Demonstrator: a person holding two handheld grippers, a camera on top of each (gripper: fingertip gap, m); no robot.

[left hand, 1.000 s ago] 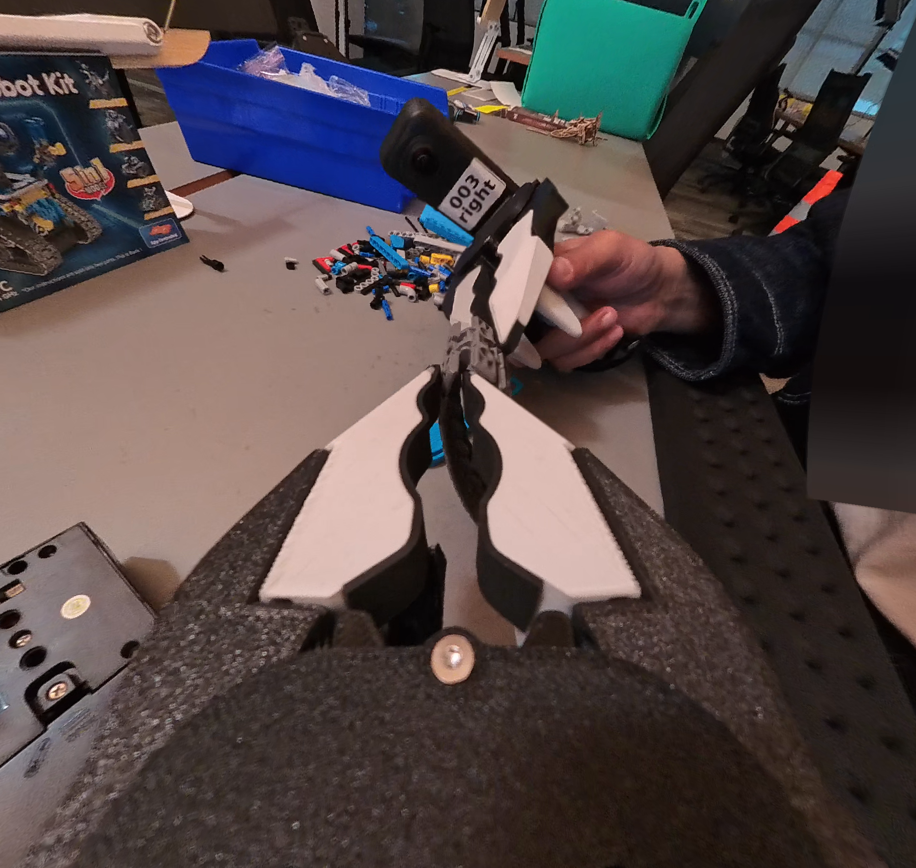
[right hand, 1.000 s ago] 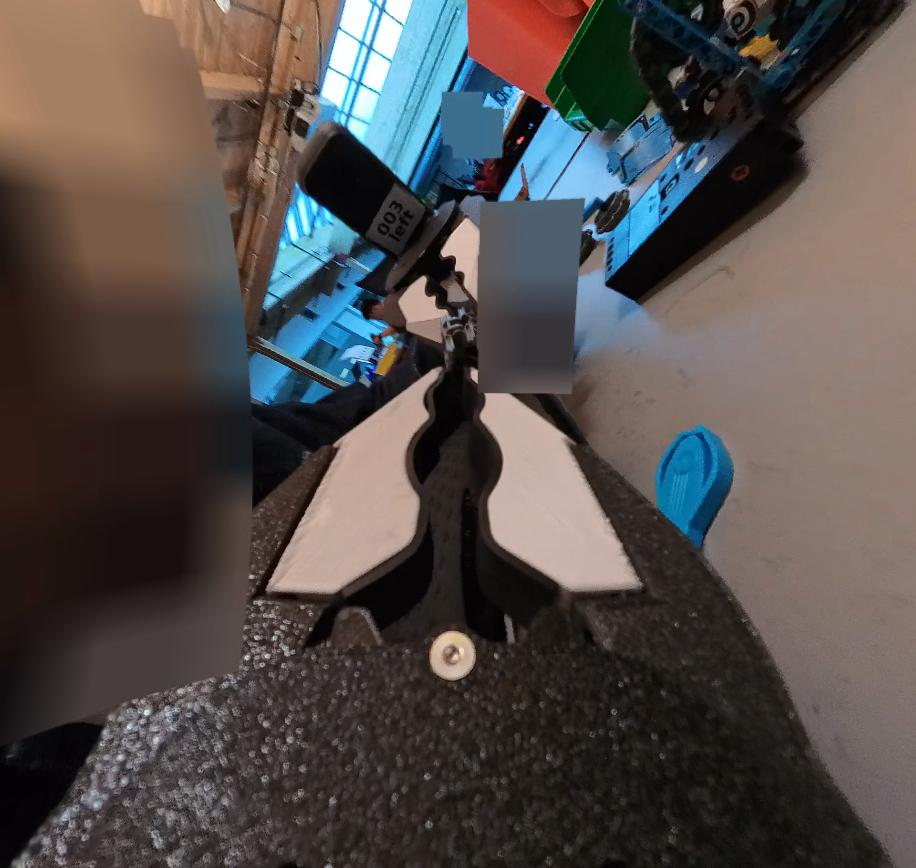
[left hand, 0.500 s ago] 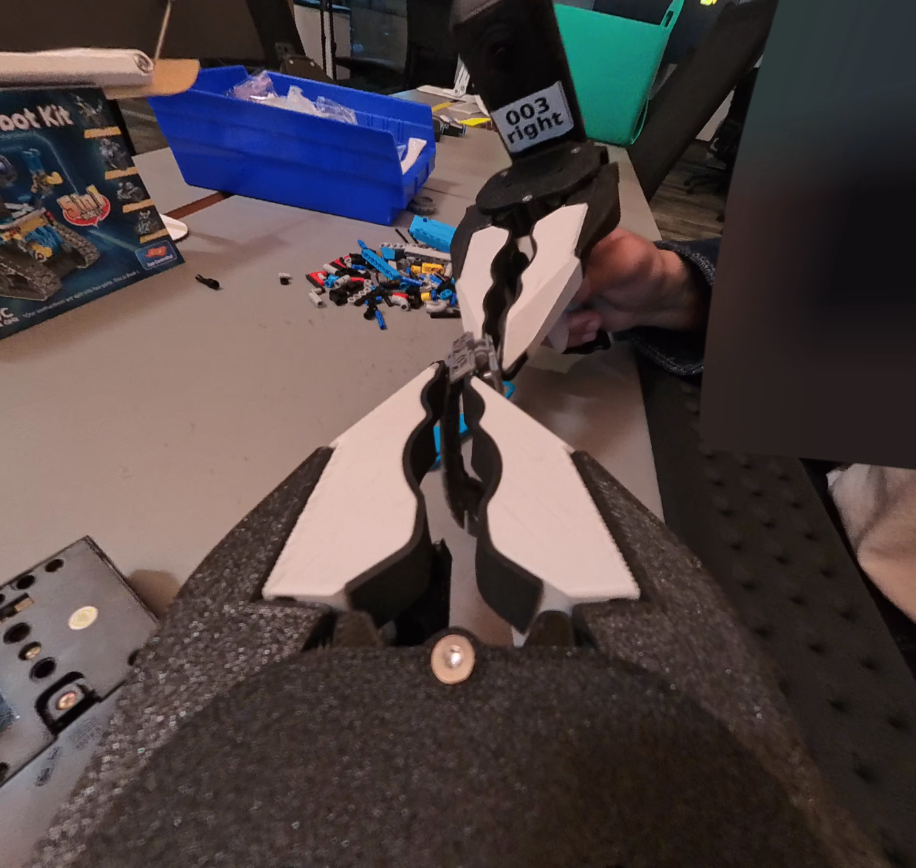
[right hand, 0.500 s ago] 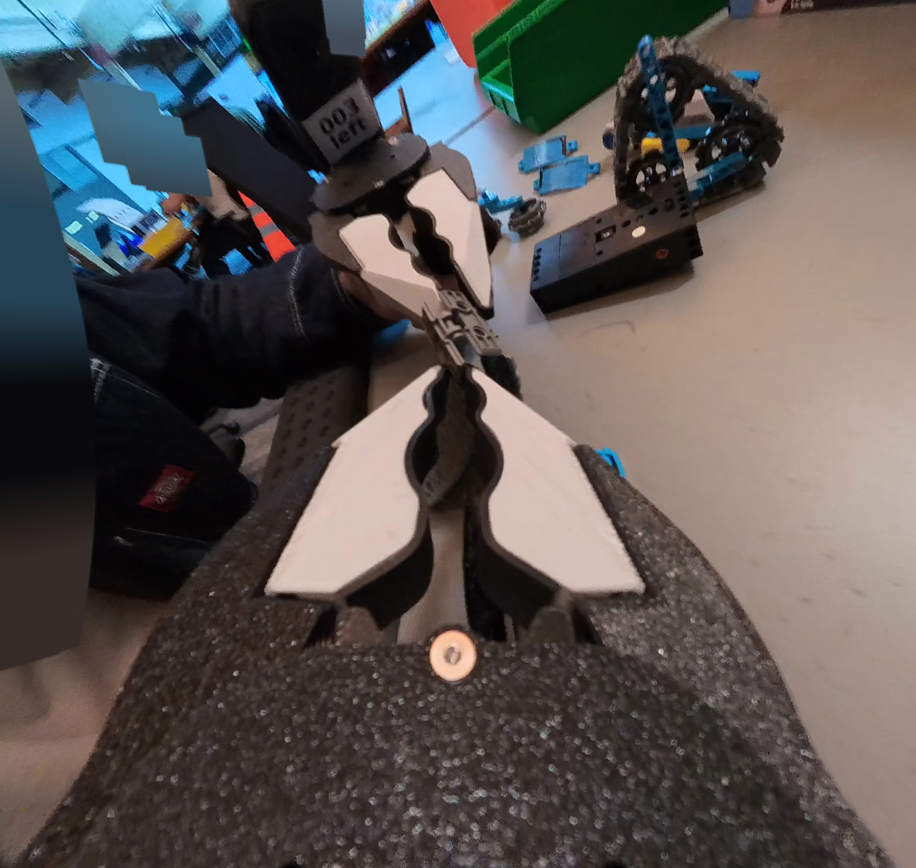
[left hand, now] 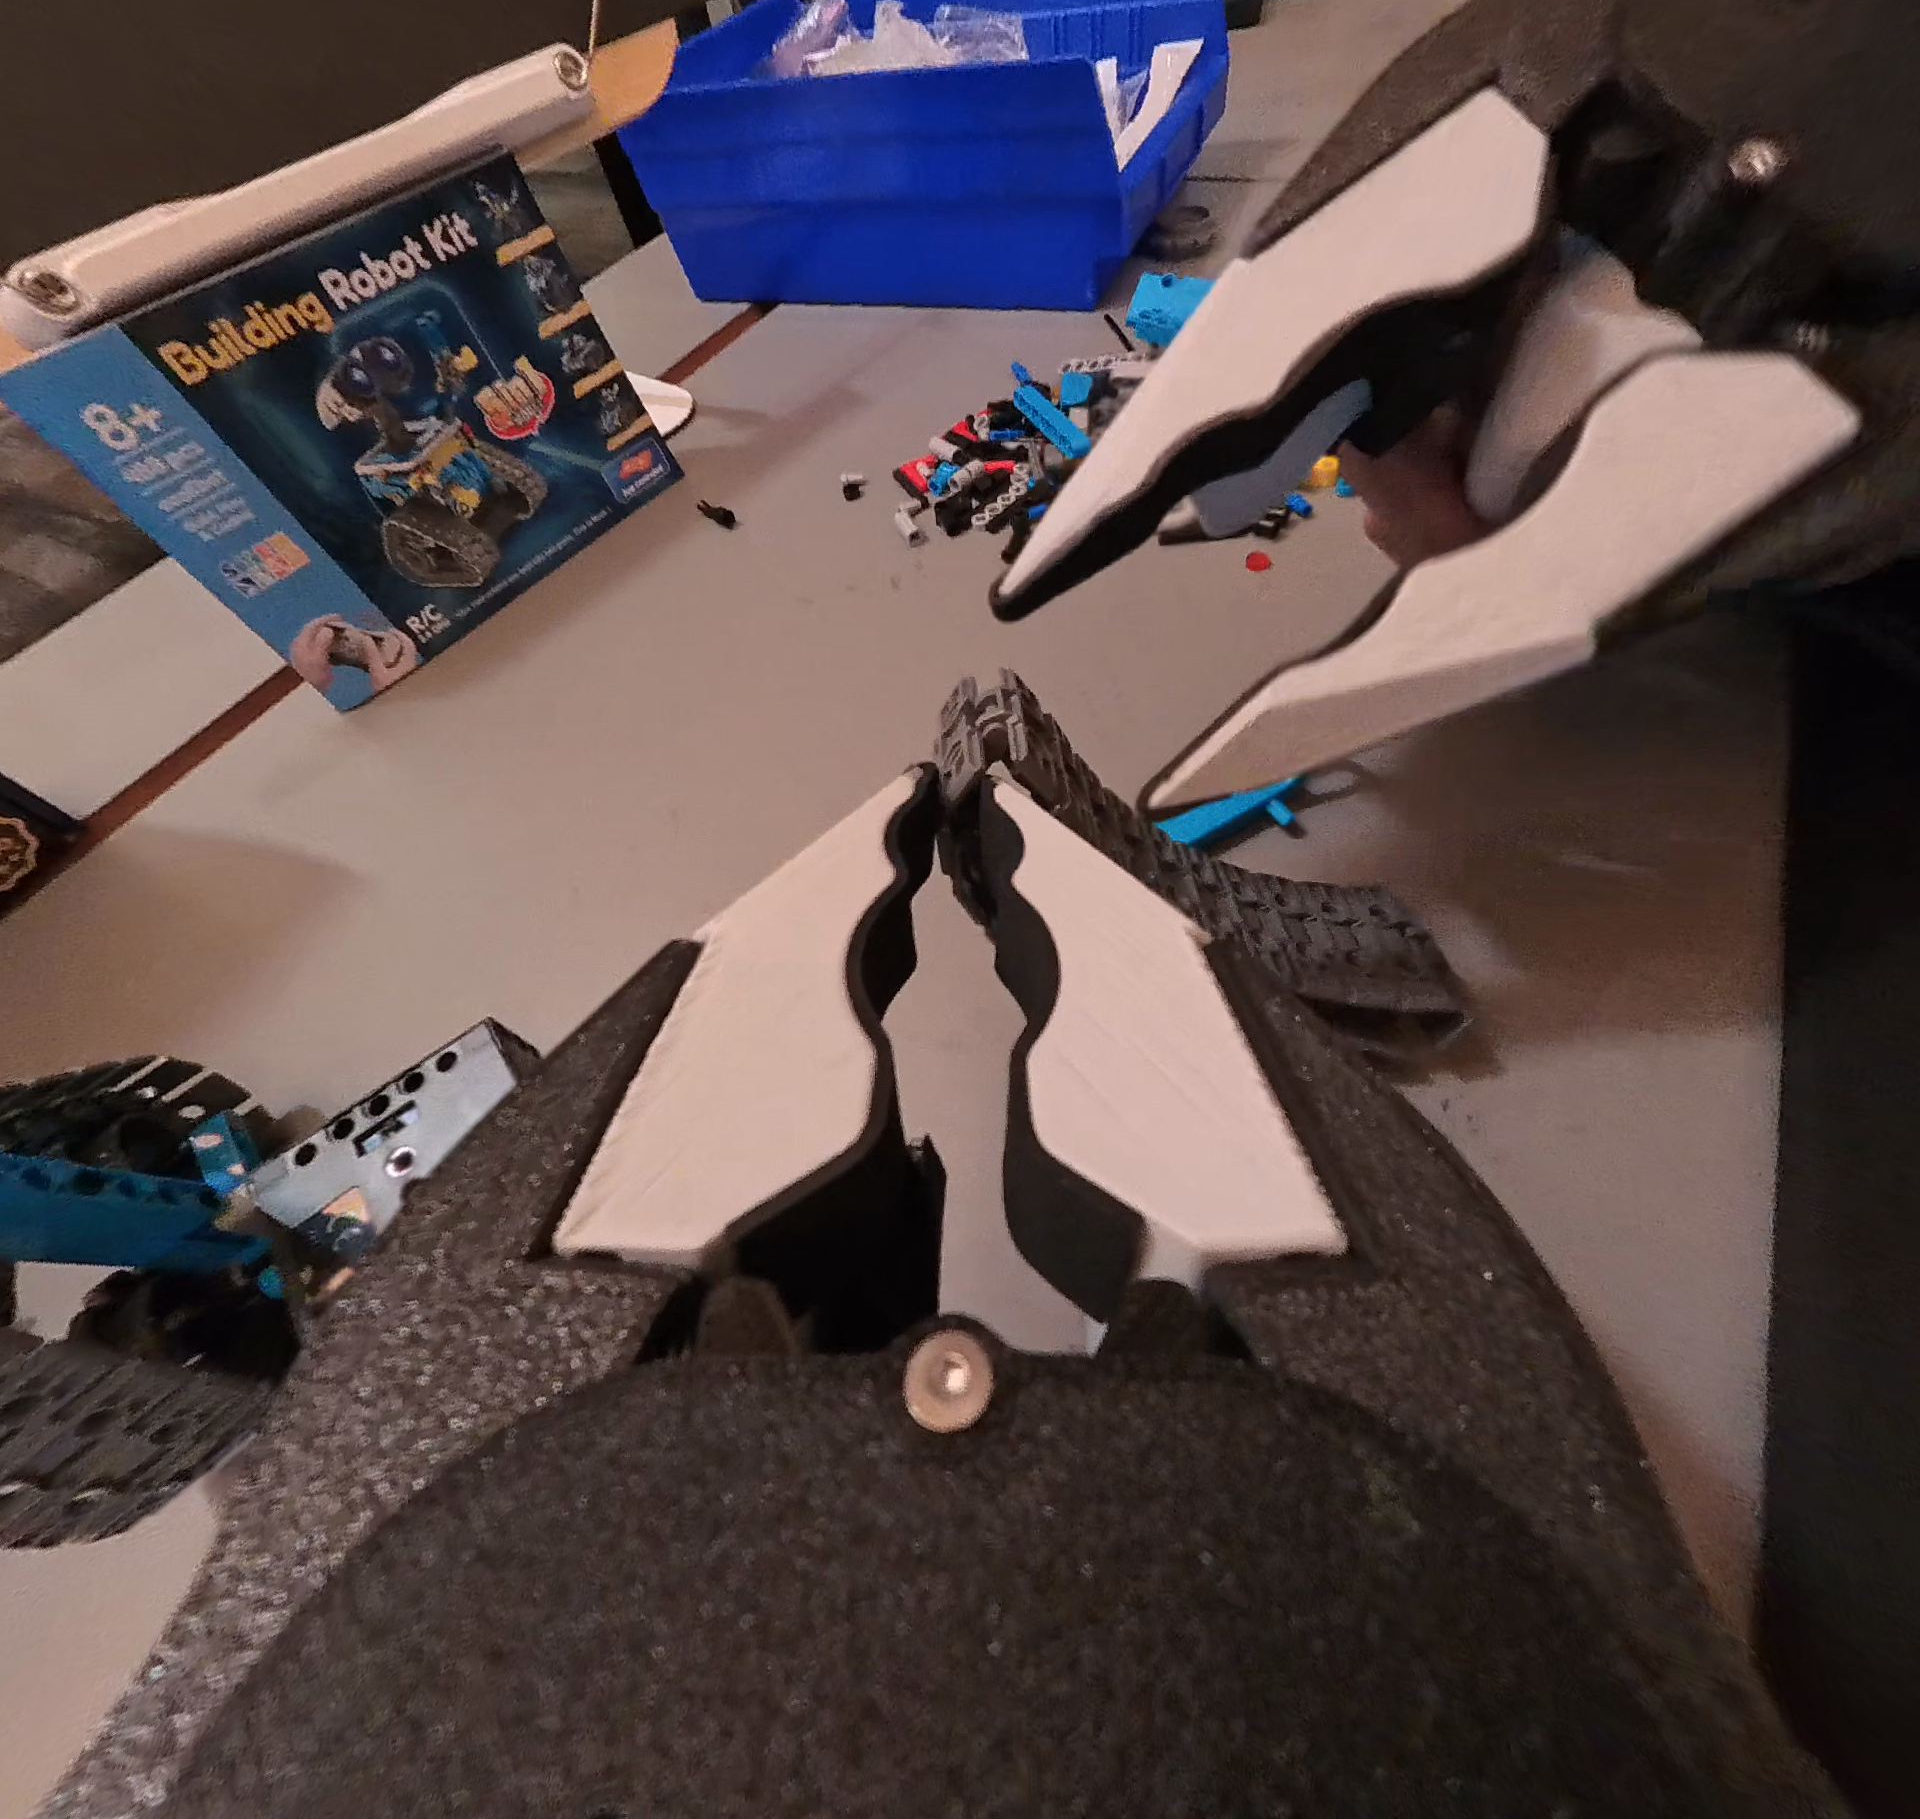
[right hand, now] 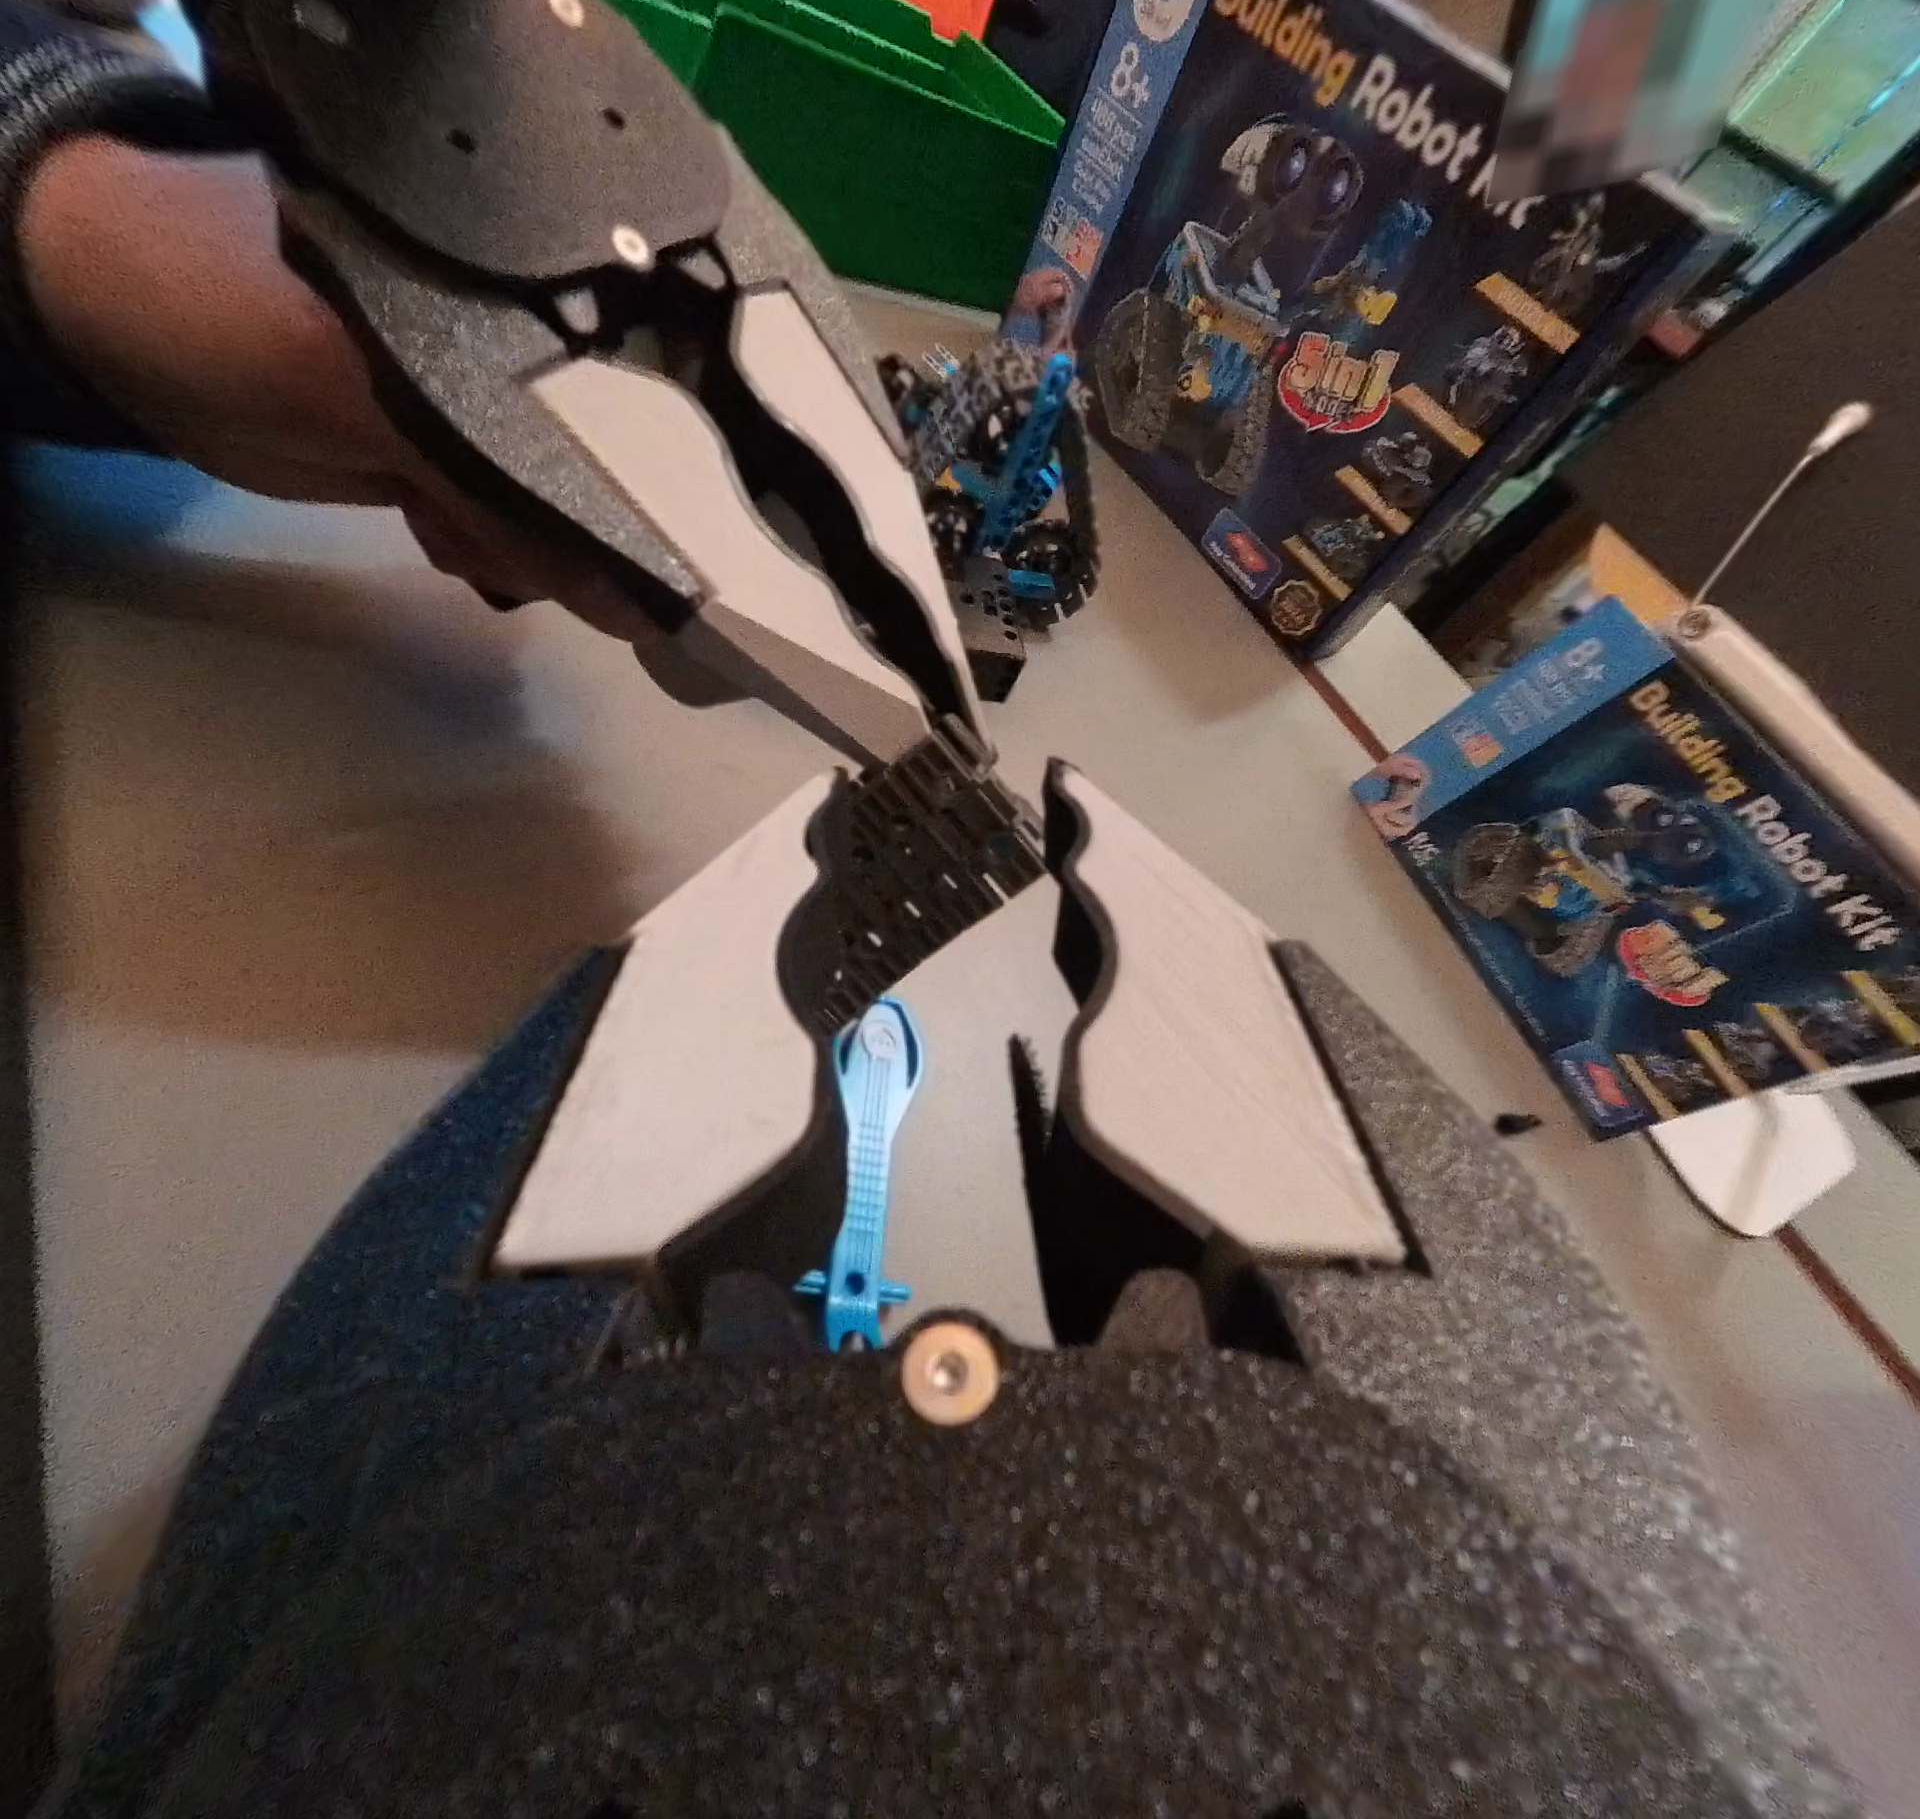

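Black tread belt [left hand: 1195, 876], a strip of linked track segments, is pinched at one end between the tips of the left hand-held gripper [left hand: 956, 782], whose jaws are clenched on it; from that pinch the belt's long axis runs away to the right and down, its far end lying on the grey table [left hand: 623, 782]. In the right wrist view the same belt [right hand: 935, 855] passes between the spread fingers of the right hand-held gripper [right hand: 945, 782], which is released and grasps nothing, so the left one is the nearer and the only one holding. The two tools face each other tip to tip, the right one just above and beyond the belt's held end. A light blue plastic tool [right hand: 868, 1146] lies on the table beneath the right gripper's open jaws. Farther out sit a scatter of small building pieces [left hand: 997, 470], a blue bin [left hand: 914, 180], a printed kit box [left hand: 343, 419] standing upright, and a partly built tracked vehicle [right hand: 997, 502] near a green bin [right hand: 831, 107].
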